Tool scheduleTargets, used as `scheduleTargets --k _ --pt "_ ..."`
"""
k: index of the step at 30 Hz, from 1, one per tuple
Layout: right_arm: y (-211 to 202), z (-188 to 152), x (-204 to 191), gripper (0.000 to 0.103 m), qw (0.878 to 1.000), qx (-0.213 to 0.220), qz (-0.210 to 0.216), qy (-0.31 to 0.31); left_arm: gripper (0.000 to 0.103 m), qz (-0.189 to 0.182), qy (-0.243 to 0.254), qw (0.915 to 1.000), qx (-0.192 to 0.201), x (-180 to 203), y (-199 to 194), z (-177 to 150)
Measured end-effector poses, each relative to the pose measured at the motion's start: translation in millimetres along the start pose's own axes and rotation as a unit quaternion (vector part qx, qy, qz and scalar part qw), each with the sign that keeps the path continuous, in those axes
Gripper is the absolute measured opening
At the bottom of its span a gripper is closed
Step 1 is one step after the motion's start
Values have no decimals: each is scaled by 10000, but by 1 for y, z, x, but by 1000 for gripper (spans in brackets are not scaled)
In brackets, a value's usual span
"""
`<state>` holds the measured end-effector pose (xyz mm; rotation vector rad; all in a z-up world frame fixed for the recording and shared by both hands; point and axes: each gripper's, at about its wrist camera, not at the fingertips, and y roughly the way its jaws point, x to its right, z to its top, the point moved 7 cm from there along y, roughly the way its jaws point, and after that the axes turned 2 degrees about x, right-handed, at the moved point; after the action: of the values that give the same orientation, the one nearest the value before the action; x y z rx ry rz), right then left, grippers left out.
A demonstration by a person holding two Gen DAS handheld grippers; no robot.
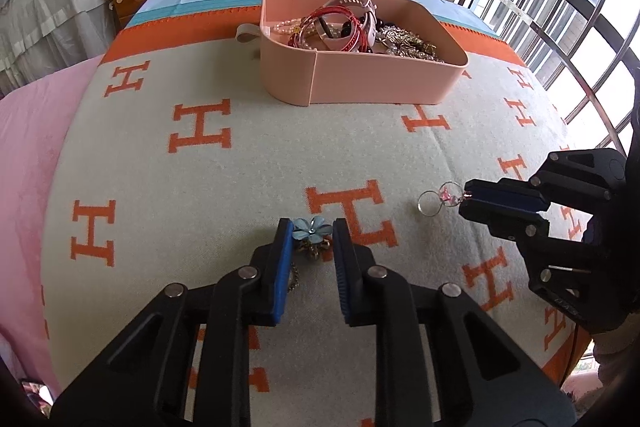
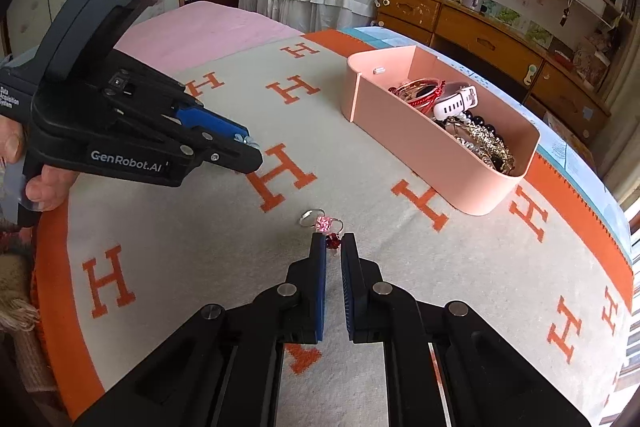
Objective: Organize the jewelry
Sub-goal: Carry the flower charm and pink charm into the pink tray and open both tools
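- The blanket (image 1: 248,163), cream with orange H letters, covers the bed and carries everything below.
- The left gripper (image 1: 311,231) comes in from 6 o'clock in the left wrist view; its blue pads stand apart on either side of the blue flower pendant (image 1: 312,228), which lies on the blanket with a dark metal chain (image 1: 294,277) trailing back toward 6 o'clock. The pads sit close beside the petals, and whether they press them cannot be told.
- The pink tray (image 1: 360,79) sits at 12 o'clock from that gripper, well apart, holding red bangles (image 1: 340,23), a white watch strap (image 2: 456,103) and gold-coloured chains (image 1: 408,43).
- The rings (image 2: 322,221), two silver bands with a pink stone, lie on the blanket at about 3 o'clock from the pendant.
- The right gripper (image 2: 333,241) reaches them from 6 o'clock in its own view; its jaws are narrowly parted around a small red piece (image 2: 332,242) just beside the rings, contact unclear.
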<state>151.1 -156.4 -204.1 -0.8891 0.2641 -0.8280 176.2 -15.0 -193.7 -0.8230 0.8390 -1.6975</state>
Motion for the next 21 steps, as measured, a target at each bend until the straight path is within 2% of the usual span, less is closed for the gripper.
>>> scheduleTargets --k 13,21 --pt "-53 20 9 8 9967 509 -184 598 17 -78 159 9984 533 18 -52 16" --pt "-95 48 22 8 9881 920 -389 1166 17 -165 459 9938 1003 39 -104 52"
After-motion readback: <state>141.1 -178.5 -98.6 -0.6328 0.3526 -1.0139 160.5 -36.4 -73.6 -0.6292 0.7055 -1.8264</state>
